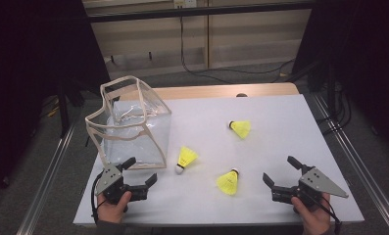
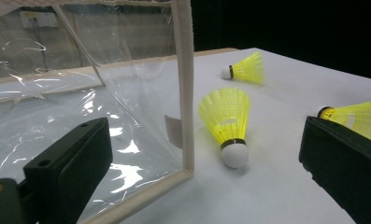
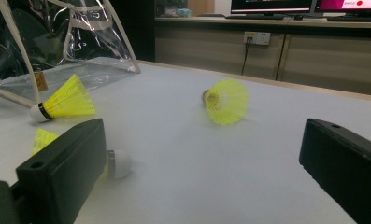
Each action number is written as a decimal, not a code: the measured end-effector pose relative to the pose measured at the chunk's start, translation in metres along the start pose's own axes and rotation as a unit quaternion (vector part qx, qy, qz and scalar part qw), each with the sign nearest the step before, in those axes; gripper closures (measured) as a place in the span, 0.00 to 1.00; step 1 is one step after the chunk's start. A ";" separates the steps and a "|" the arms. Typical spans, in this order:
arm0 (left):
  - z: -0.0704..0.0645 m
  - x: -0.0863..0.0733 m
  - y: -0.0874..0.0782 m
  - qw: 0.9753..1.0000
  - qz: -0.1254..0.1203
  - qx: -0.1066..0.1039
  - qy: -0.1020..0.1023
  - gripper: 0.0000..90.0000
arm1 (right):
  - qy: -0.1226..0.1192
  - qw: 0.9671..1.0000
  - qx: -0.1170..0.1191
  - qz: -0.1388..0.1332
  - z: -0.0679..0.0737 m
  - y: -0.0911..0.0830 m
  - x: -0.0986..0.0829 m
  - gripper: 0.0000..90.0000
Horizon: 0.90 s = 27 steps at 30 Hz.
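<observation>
Three yellow shuttlecocks lie on the white table [image 1: 290,122]: a far one [image 1: 240,128], a middle one [image 1: 186,159] beside the clear bag, and a near one [image 1: 229,182]. The clear plastic bag [image 1: 128,122] with beige trim stands open-topped at the left. My left gripper [image 1: 142,170] rests open just in front of the bag, with the bag's corner [image 2: 187,84] and the middle shuttlecock [image 2: 227,121] ahead of its jaws. My right gripper [image 1: 279,169] is open at the front right. The near shuttlecock [image 3: 115,163] lies partly behind its left jaw.
A wooden strip [image 1: 206,91] runs along the table's far edge. Metal rails [image 1: 349,152] flank both sides. Cabinets and a trailing cable [image 1: 192,63] stand behind. In the right gripper view, monitors [image 3: 272,5] sit on a counter in the background.
</observation>
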State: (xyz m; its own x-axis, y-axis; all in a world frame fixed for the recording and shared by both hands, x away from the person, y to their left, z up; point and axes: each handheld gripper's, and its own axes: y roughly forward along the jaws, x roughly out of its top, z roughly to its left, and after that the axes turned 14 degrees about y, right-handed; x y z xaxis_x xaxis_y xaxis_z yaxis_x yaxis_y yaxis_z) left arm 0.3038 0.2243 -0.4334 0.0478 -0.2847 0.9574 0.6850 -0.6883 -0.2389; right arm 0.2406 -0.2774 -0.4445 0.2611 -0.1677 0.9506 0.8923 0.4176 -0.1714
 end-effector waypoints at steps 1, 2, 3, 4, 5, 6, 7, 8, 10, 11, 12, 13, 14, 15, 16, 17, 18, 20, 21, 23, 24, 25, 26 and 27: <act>0.000 0.000 0.000 1.000 0.000 0.000 0.000 0.03 | 0.002 1.000 0.001 0.001 -0.001 0.000 0.000 0.01; 0.000 0.000 0.001 1.000 0.000 -0.002 -0.001 0.03 | 0.002 1.000 0.001 0.003 -0.002 0.001 0.000 0.01; 0.000 0.000 0.001 1.000 0.000 -0.004 -0.002 0.03 | 0.002 1.000 0.001 0.003 -0.002 0.001 0.000 0.01; -0.001 0.000 0.001 1.000 0.000 -0.007 -0.002 0.03 | 0.003 1.000 -0.001 0.003 -0.002 0.001 -0.001 0.01; -0.001 0.000 0.001 1.000 0.000 -0.007 -0.002 0.03 | 0.003 1.000 -0.001 0.003 -0.002 0.001 -0.001 0.01; -0.002 0.001 0.002 1.000 0.000 -0.008 -0.001 0.03 | 0.002 1.000 -0.001 0.001 -0.002 0.001 0.000 0.01; -0.002 0.002 0.002 1.000 0.003 -0.010 0.006 0.03 | 0.002 1.000 0.000 0.000 -0.002 0.001 0.000 0.01; -0.002 0.002 0.002 1.000 0.003 -0.010 0.006 0.03 | 0.001 1.000 -0.001 -0.001 -0.002 0.001 0.001 0.01; -0.003 0.002 0.002 1.000 0.000 -0.011 0.004 0.03 | 0.001 1.000 0.000 -0.002 -0.001 0.001 0.001 0.01; -0.003 0.002 0.002 1.000 0.000 -0.011 0.004 0.03 | 0.001 1.000 0.000 -0.002 -0.001 0.001 0.001 0.01; -0.004 0.003 0.002 1.000 0.001 -0.013 0.004 0.03 | 0.001 1.000 0.000 -0.002 -0.001 0.002 0.001 0.01; -0.004 0.003 0.002 1.000 0.002 -0.014 0.005 0.03 | 0.001 1.000 0.001 0.000 -0.001 0.002 0.001 0.01; -0.004 0.003 0.002 1.000 0.002 -0.014 0.005 0.03 | 0.001 1.000 0.001 0.000 -0.001 0.002 0.001 0.01; -0.005 0.003 0.002 1.000 0.002 -0.014 0.003 0.03 | -0.001 1.000 0.002 0.000 -0.001 0.002 0.001 0.01; -0.006 0.004 0.002 1.000 0.000 -0.015 0.004 0.03 | -0.001 1.000 0.003 0.000 0.000 0.002 0.001 0.01; -0.007 0.004 0.002 1.000 -0.002 -0.016 0.001 0.03 | -0.005 1.000 0.003 0.000 0.000 0.001 0.001 0.01; -0.007 0.005 0.002 1.000 -0.002 -0.016 0.001 0.03 | -0.005 1.000 0.005 0.000 0.000 0.001 0.001 0.01; -0.007 0.005 0.003 1.000 -0.002 -0.017 0.001 0.03 | -0.005 1.000 0.005 0.001 0.001 0.000 0.001 0.01; -0.008 0.005 0.003 1.000 -0.001 -0.016 0.000 0.02 | -0.005 1.000 0.004 0.000 0.001 0.000 0.001 0.01; -0.007 0.005 0.004 1.000 0.001 -0.018 0.002 0.02 | -0.005 1.000 0.004 -0.001 0.001 -0.002 0.001 0.01; -0.008 0.005 0.004 1.000 0.001 -0.020 0.004 0.02 | -0.003 1.000 0.004 -0.001 0.001 -0.002 0.001 0.01; -0.008 0.005 0.004 1.000 0.001 -0.020 0.004 0.02 | -0.004 1.000 0.004 -0.002 0.001 -0.003 0.002 0.01; -0.008 0.005 0.004 1.000 0.000 -0.019 0.002 0.02 | -0.004 1.000 0.004 -0.002 0.001 -0.003 0.002 0.01; -0.008 0.005 0.005 1.000 0.000 -0.018 0.002 0.02 | -0.004 1.000 0.004 -0.002 0.002 -0.003 0.002 0.01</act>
State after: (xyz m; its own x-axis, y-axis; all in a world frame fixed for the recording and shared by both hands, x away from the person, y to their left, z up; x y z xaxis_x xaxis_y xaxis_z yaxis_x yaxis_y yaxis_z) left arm 0.3016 0.2144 -0.4309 0.0450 -0.2871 0.9568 0.6577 -0.7124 -0.2447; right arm 0.2375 -0.2777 -0.4417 0.2541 -0.1617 0.9536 0.8901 0.4249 -0.1651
